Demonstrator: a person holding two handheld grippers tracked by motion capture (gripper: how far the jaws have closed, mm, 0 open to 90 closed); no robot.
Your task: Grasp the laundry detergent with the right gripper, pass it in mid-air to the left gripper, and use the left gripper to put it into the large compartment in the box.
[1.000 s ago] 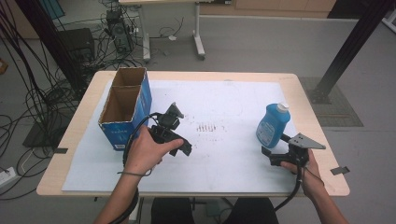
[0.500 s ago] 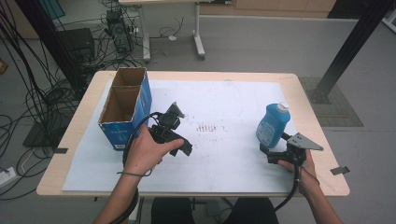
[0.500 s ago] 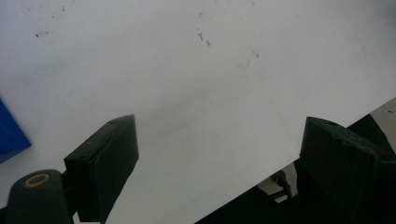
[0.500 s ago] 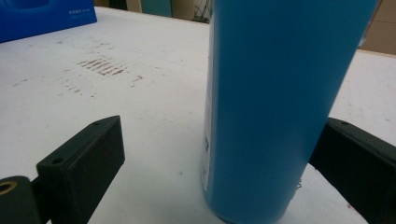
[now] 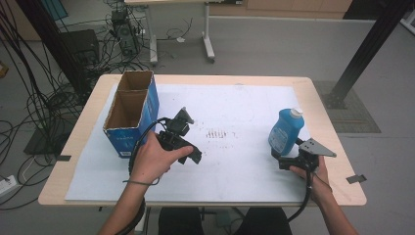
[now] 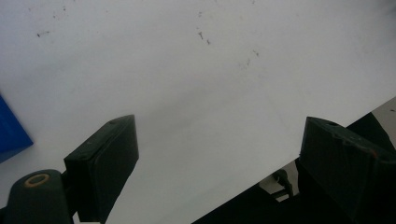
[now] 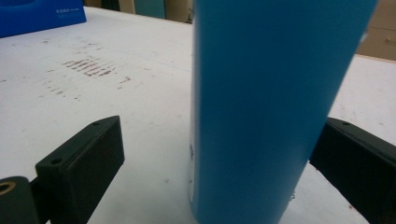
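High view: at the far left of the wooden table (image 5: 323, 100), on a white paper sheet (image 5: 244, 105), stands a tall blue cardboard box (image 5: 131, 113) with 2 open compartments. Just right of its near end, the person's left hand (image 5: 154, 159) holds the left gripper (image 5: 188, 120) low over the sheet. In the left gripper view its jaws stand wide apart with bare paper between them, gripping nothing. Faint dark smudges (image 5: 216, 134) mark the sheet's middle. Toward the right edge stands an upright blue plastic bottle with a white cap (image 5: 285, 129). The right gripper (image 5: 278, 157) sits at the bottle's near side; in the right gripper view its jaws are spread, the bottle between them toward the right jaw, contact unclear.
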